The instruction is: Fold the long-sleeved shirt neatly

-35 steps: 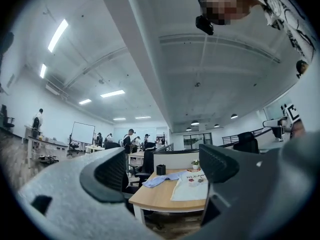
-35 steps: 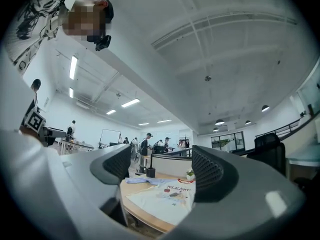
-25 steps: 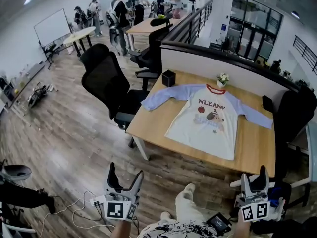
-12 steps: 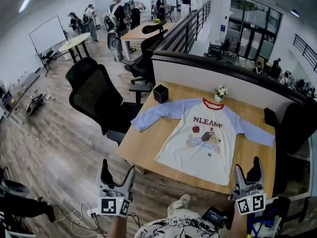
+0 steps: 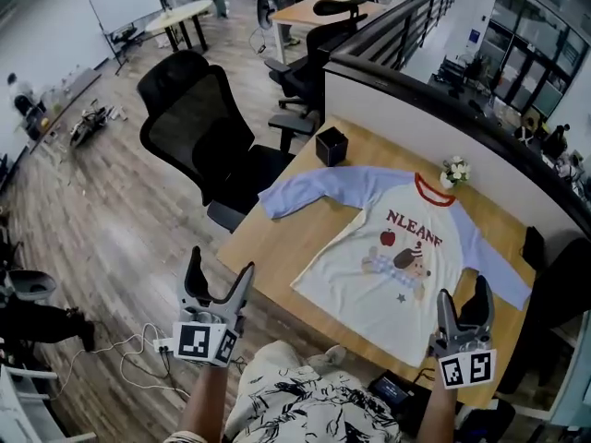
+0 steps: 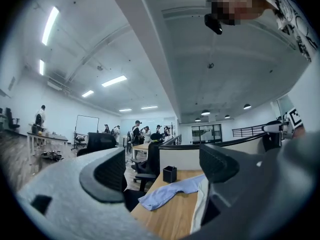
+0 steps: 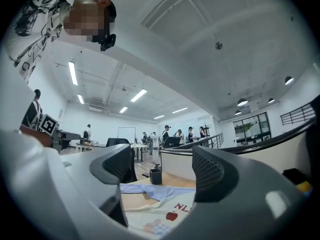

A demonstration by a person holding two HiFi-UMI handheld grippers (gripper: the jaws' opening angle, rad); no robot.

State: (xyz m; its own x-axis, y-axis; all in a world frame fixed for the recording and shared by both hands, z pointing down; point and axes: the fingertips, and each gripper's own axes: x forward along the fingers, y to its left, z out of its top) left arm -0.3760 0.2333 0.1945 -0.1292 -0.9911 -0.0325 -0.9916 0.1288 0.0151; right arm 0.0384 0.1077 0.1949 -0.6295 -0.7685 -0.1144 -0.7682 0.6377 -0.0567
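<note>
Left claw (image 5: 220,266), right claw (image 5: 463,292), closer to shirt (image 5: 388,275)

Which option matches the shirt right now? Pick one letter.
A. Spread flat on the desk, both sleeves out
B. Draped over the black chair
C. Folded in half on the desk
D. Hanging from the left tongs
A: the shirt lies flat and unfolded on the desk with its sleeves stretched out, while the left tongs and right tongs are open and hold nothing.

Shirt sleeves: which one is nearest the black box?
The left sleeve, lying beside the black box; the right sleeve stretches away from it.
</note>
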